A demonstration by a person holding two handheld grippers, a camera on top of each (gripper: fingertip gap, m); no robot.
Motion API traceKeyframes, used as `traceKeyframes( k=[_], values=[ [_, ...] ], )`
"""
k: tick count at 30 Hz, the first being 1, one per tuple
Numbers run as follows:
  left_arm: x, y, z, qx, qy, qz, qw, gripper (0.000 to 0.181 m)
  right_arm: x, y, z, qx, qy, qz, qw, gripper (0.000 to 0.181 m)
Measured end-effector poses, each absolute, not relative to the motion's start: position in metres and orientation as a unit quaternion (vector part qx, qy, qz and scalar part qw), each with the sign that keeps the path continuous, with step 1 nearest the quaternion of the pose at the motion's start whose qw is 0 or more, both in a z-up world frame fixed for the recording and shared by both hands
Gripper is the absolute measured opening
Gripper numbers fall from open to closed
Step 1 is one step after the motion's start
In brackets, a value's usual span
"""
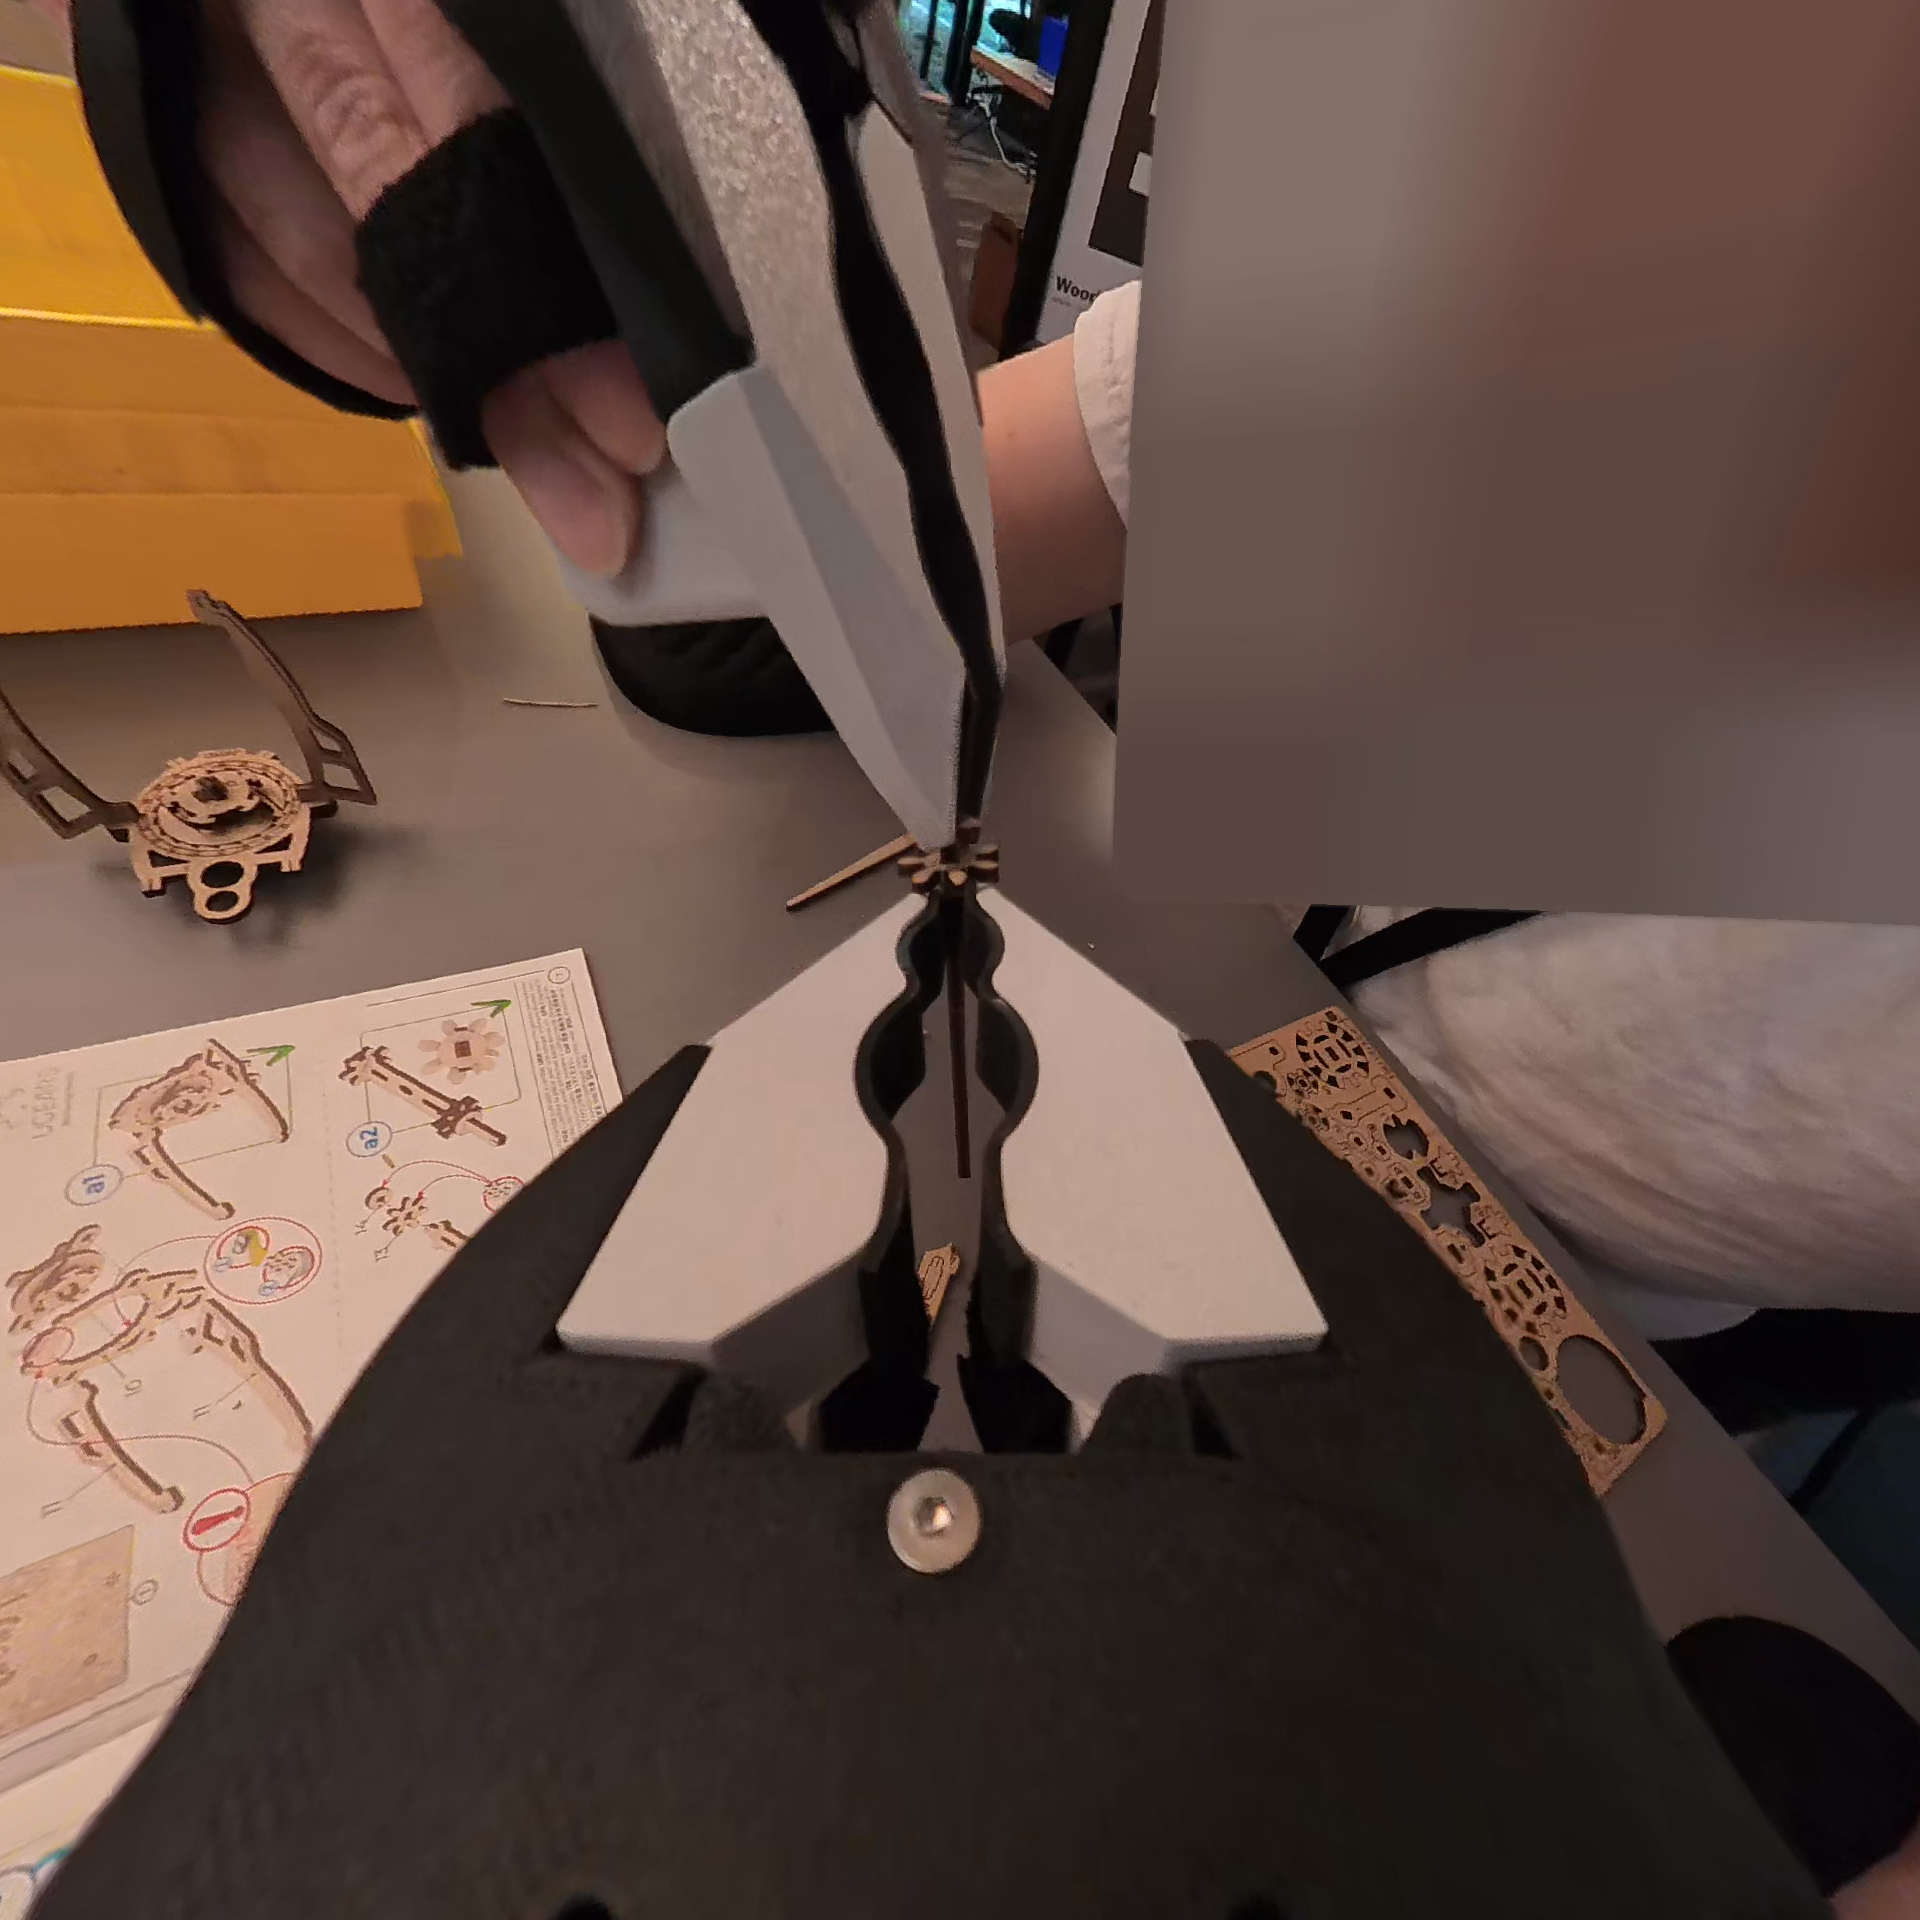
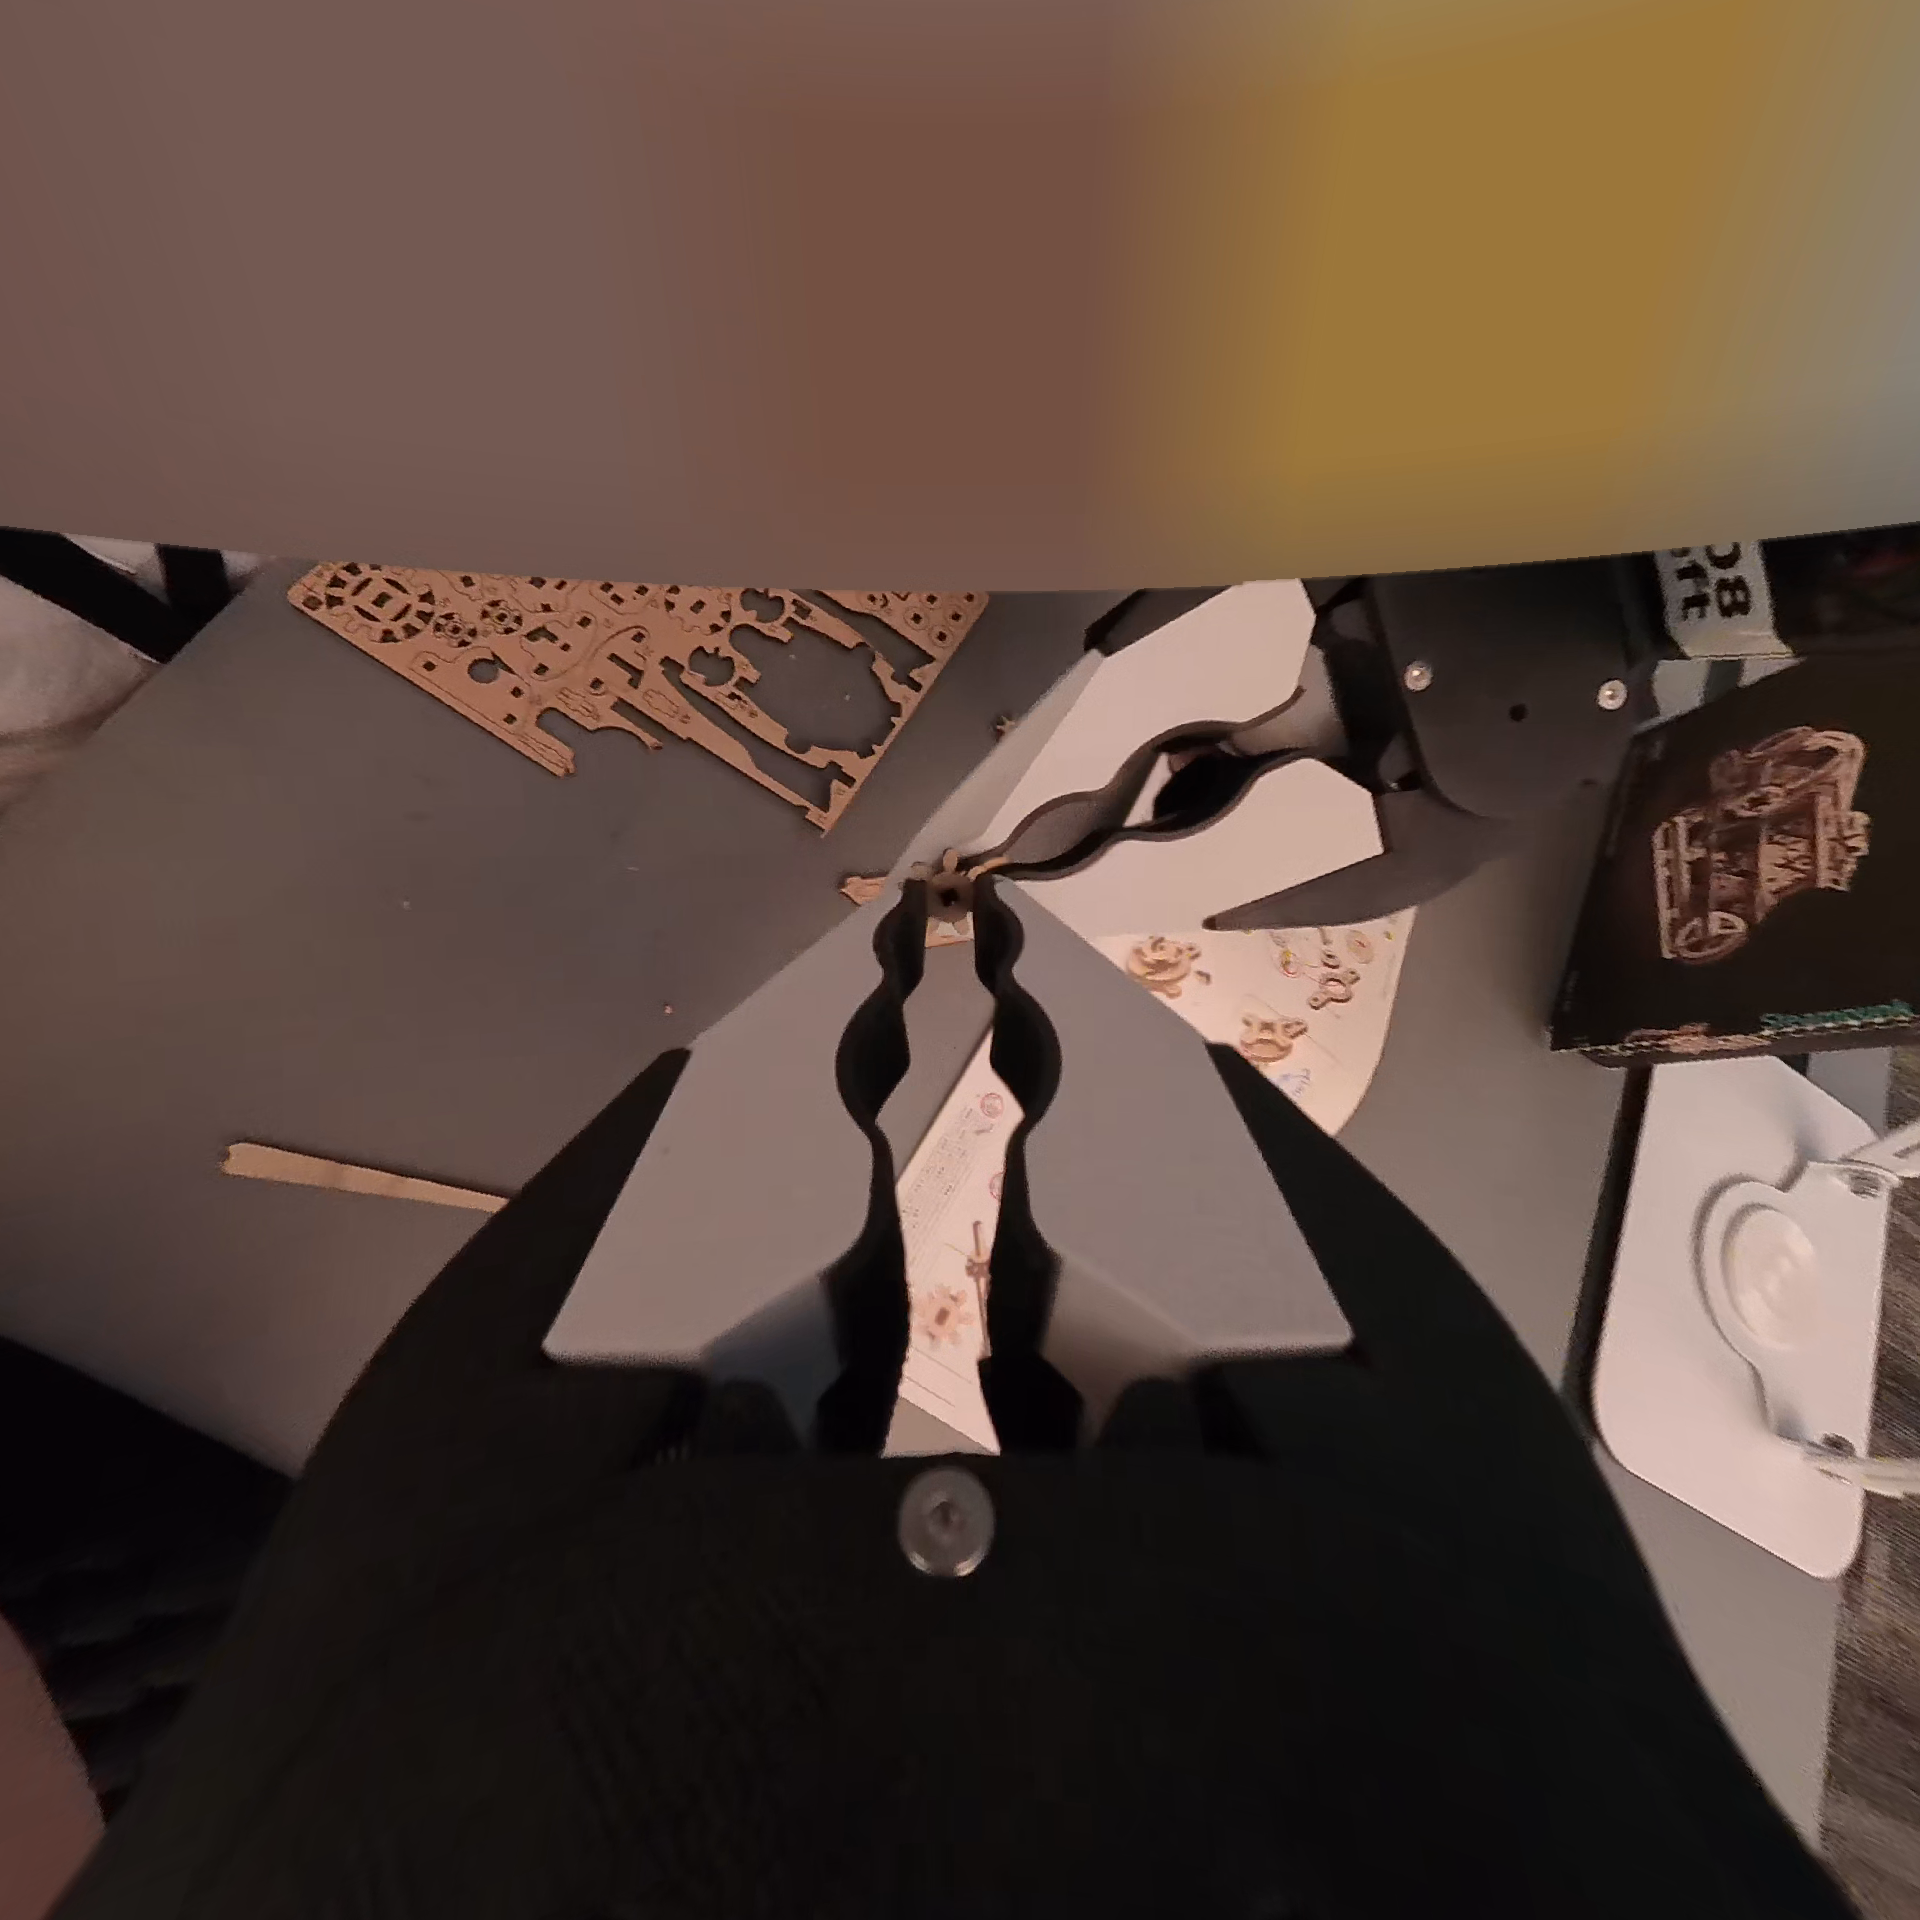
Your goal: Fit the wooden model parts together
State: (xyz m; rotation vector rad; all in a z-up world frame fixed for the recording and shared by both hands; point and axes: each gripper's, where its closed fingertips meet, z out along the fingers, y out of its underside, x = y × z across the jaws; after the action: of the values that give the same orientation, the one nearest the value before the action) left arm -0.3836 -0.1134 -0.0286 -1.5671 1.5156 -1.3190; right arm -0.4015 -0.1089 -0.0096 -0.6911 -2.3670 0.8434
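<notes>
My left gripper (image 1: 951,912) is shut on a thin wooden strip (image 1: 960,1060), seen edge-on between its fingers. A small wooden gear (image 1: 951,864) sits at the strip's far end, just past the fingertips. My right gripper (image 1: 961,826) comes down from above and is shut on this gear. In the right wrist view my right gripper (image 2: 945,906) pinches the gear (image 2: 943,896) at its tips. The left gripper (image 2: 977,864) reaches in there from the upper right, tip to tip with it. A short wooden end (image 2: 862,886) sticks out left of the gear.
On the grey table (image 1: 623,810) are a partly built wooden model (image 1: 208,821), an instruction sheet (image 1: 260,1195), a punched-out wooden sheet (image 2: 623,665) and a loose wooden stick (image 2: 353,1174). A yellow box (image 1: 156,468), a dark box (image 2: 1745,883) and a person's white sleeve (image 1: 1662,1091) border it. Left and right tips are no more than a few centimetres apart.
</notes>
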Motion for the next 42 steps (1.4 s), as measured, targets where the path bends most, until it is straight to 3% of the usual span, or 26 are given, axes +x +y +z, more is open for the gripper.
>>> traceKeyframes(
  k=[6, 22, 35, 42],
  values=[
    [-0.380, -0.125, -0.029, -0.569, 0.598, -0.486, 0.289, 0.000, -0.397, -0.121, -0.010, -0.232, -0.871, 0.366, 0.231, 0.009],
    [-0.383, -0.124, -0.020, -0.560, 0.587, -0.502, 0.298, 0.000, -0.400, -0.122, 0.000, -0.199, -0.844, 0.430, 0.252, 0.009],
    [-0.388, -0.115, -0.022, -0.571, 0.575, -0.499, 0.306, 0.000, -0.406, -0.114, -0.004, -0.208, -0.856, 0.374, 0.289, 0.009],
    [-0.379, -0.117, 0.000, -0.562, 0.538, -0.542, 0.318, 0.000, -0.399, -0.114, 0.018, -0.228, -0.817, 0.460, 0.261, 0.009]
  ],
)
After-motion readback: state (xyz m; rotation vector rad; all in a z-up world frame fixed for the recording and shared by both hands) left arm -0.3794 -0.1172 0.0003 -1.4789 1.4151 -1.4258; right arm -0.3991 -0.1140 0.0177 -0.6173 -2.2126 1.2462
